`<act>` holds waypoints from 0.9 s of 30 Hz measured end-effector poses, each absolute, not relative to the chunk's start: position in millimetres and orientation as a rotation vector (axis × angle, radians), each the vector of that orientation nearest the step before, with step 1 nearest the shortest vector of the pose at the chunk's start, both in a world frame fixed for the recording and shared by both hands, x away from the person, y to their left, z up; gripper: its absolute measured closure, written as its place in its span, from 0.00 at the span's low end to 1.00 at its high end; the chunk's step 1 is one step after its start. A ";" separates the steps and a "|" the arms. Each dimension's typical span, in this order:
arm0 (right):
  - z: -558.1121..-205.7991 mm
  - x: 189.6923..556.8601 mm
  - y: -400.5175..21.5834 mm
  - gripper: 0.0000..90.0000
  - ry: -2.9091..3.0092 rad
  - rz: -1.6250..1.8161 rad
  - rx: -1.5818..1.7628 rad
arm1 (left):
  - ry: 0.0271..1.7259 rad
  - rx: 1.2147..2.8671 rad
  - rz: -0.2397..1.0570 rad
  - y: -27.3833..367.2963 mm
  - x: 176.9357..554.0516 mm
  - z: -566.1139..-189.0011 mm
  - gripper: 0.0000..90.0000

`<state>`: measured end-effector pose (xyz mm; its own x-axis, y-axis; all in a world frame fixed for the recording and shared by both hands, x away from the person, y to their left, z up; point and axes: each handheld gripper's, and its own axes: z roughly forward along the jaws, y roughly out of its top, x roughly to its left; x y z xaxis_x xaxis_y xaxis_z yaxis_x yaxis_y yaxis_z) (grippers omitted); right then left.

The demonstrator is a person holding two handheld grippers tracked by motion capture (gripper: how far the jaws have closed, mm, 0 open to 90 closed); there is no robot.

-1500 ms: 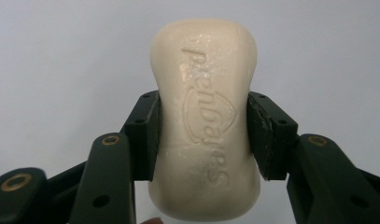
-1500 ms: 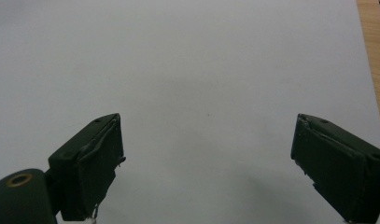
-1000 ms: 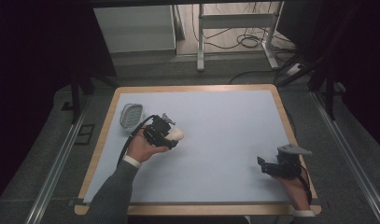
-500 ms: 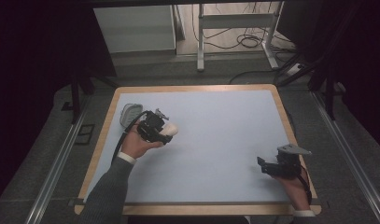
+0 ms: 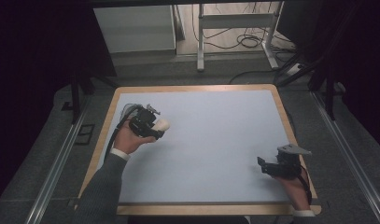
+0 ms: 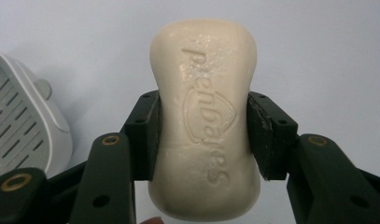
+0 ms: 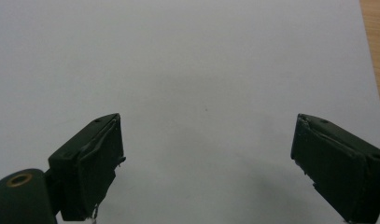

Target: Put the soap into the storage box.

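Observation:
A cream bar of soap (image 6: 204, 126) with embossed lettering sits crosswise between the jaws of my left gripper (image 6: 204, 137), whose pads press on both of its sides. In the high view the left gripper (image 5: 150, 123) hovers at the far left of the mat, and the soap (image 5: 162, 125) sticks out to its right. A grey slotted soap dish (image 6: 19, 121) lies just left of the soap, and in the high view the dish (image 5: 127, 111) is mostly hidden behind the hand. My right gripper (image 5: 264, 165) rests near the mat's front right corner. The right gripper (image 7: 206, 154) stands open and holds nothing.
A pale blue mat (image 5: 211, 140) covers the table, framed by a wooden rim (image 5: 290, 126). Beyond the far edge stand a white cabinet (image 5: 134, 28) and metal stand legs (image 5: 201, 42) with cables on the floor.
My left hand has carried the soap toward the far left, over to the soap dish. The right gripper has stayed put.

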<state>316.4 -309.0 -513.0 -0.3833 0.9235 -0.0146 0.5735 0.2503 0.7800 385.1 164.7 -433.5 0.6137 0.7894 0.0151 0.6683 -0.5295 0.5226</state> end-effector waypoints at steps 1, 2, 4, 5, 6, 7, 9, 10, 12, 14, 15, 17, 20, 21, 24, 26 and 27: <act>-513.0 316.3 -309.2 0.10 2.051 0.972 1.359 | 1.165 2.359 0.347 167.3 386.7 -433.7 0.55; -512.9 316.3 -309.2 0.10 2.051 0.972 1.360 | 1.171 2.357 0.347 168.7 387.6 -433.8 0.55; -512.8 316.2 -309.5 0.10 2.050 0.975 1.358 | 1.182 2.354 0.350 171.6 389.3 -433.5 0.55; -512.8 316.2 -309.5 0.10 2.050 0.975 1.358 | 1.182 2.354 0.350 171.6 389.3 -433.5 0.55; -512.8 316.3 -309.5 0.10 2.050 0.975 1.358 | 1.185 2.355 0.350 173.4 390.3 -433.4 0.55; -512.8 316.3 -309.5 0.10 2.050 0.975 1.358 | 1.191 2.350 0.349 175.5 391.3 -433.2 0.55; -513.0 316.4 -309.5 0.10 2.050 0.973 1.359 | 1.204 2.337 0.342 179.7 393.1 -433.0 0.55; -513.1 316.5 -309.5 0.10 2.050 0.973 1.359 | 1.210 2.333 0.341 181.5 393.9 -433.0 0.55; -513.0 316.4 -309.6 0.10 2.050 0.973 1.359 | 1.228 2.318 0.344 187.9 395.9 -432.3 0.55; -513.0 316.3 -309.6 0.10 2.049 0.973 1.362 | 1.234 2.318 0.345 190.1 396.5 -432.0 0.55; -513.1 316.4 -309.7 0.10 2.049 0.972 1.363 | 1.242 2.308 0.346 192.0 396.9 -432.0 0.55; -513.3 316.5 -309.5 0.10 2.051 0.971 1.362 | 1.255 2.304 0.351 197.8 398.6 -431.7 0.55; -513.4 316.6 -309.1 0.10 2.050 0.969 1.361 | 1.268 2.304 0.349 200.6 399.6 -431.5 0.55; -513.5 316.6 -309.1 0.10 2.050 0.968 1.360 | 1.272 2.301 0.351 202.2 400.0 -431.3 0.55; -513.6 316.7 -309.3 0.10 2.051 0.967 1.362 | 1.285 2.287 0.352 207.3 401.8 -430.2 0.55; -513.8 316.8 -309.4 0.10 2.051 0.967 1.365 | 1.293 2.282 0.350 209.5 403.0 -430.0 0.55; -513.8 316.8 -309.4 0.10 2.051 0.967 1.365 | 1.293 2.282 0.350 209.5 403.0 -430.0 0.55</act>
